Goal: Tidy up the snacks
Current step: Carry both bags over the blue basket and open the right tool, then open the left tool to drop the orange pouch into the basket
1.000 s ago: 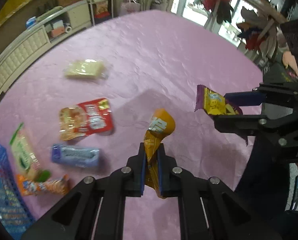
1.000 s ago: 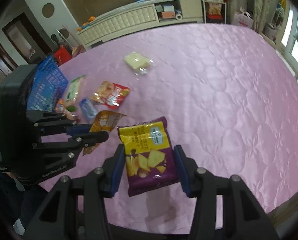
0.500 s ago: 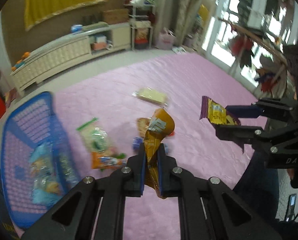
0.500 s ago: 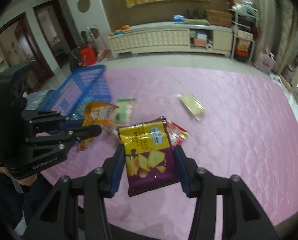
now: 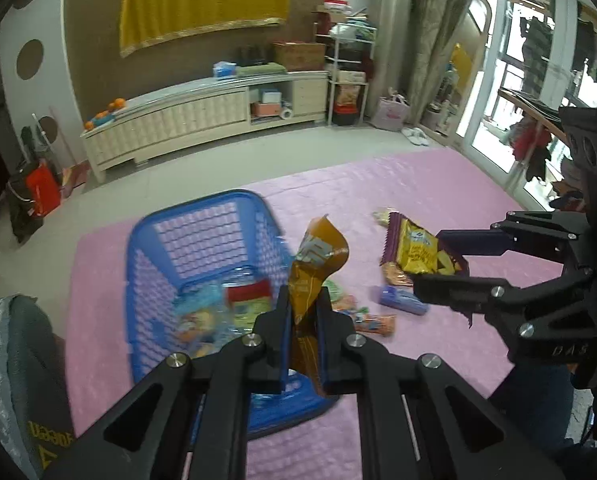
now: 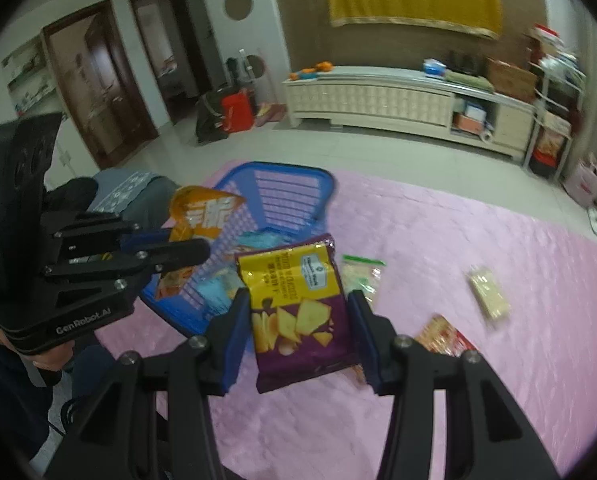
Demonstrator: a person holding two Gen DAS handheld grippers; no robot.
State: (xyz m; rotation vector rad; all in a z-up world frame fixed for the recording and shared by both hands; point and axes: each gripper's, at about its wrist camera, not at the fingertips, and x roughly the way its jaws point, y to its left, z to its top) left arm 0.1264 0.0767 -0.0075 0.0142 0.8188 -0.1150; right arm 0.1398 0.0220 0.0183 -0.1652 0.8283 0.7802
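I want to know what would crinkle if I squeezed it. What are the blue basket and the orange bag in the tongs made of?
Blue basket: looks like hard plastic, smooth, with a molded grid of holes in its walls. Orange bag: seems thin shiny plastic film; it creases and curls above the left tongs, so it would probably crinkle.

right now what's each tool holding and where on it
Left tool pinches the orange packet near its lower end; right tool clamps the purple-and-yellow chip bag across its side edges.
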